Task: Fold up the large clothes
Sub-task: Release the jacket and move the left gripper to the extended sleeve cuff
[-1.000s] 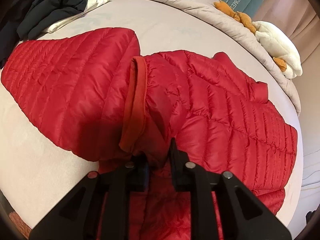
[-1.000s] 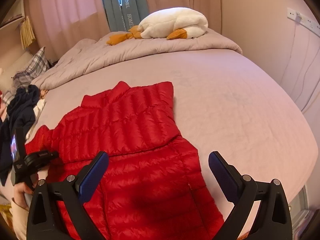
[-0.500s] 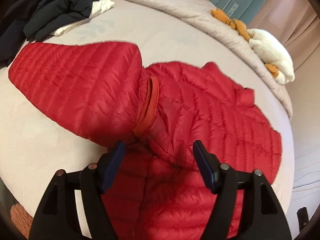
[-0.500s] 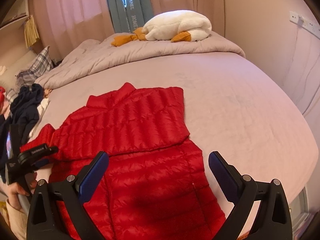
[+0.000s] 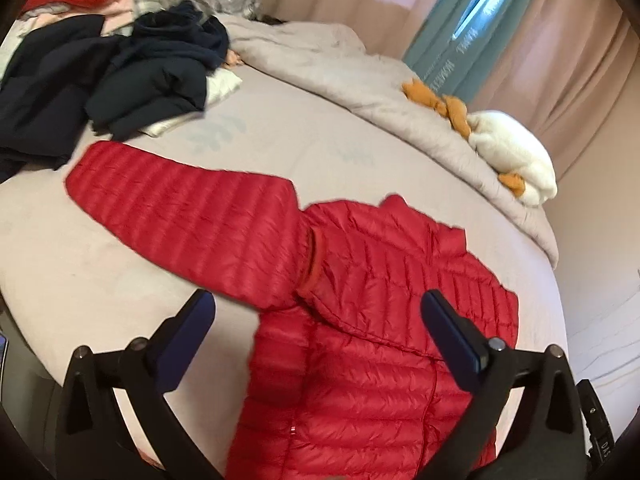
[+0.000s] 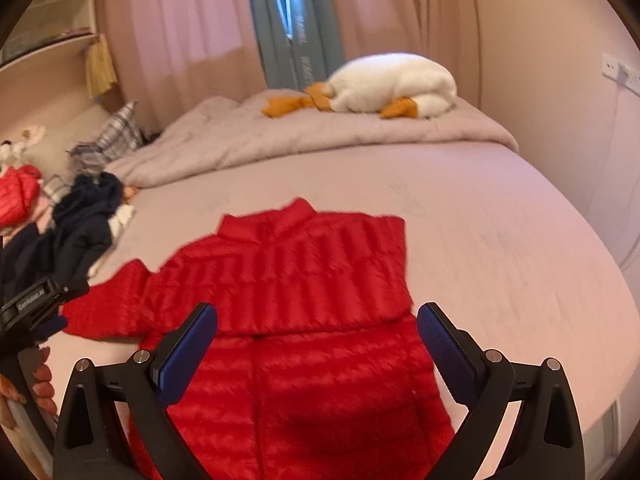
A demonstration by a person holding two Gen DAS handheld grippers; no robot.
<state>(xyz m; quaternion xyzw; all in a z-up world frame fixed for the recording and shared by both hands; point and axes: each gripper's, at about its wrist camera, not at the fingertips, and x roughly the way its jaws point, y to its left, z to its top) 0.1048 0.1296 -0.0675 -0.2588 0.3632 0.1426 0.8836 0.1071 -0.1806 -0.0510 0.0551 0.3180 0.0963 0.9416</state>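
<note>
Left tool [image 5: 318, 310] and right tool [image 6: 318, 324] spread, empty, above red quilted down jacket [image 5: 360, 320] on bed [image 6: 500, 240]; sleeve-folding step, outstretched sleeve [image 5: 180, 208] needs gripping next.

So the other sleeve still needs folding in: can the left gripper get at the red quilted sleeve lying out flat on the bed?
Probably yes. The left gripper is open and holds nothing, and the red quilted sleeve lies uncovered just ahead, clear of the dark clothes pile.
</note>
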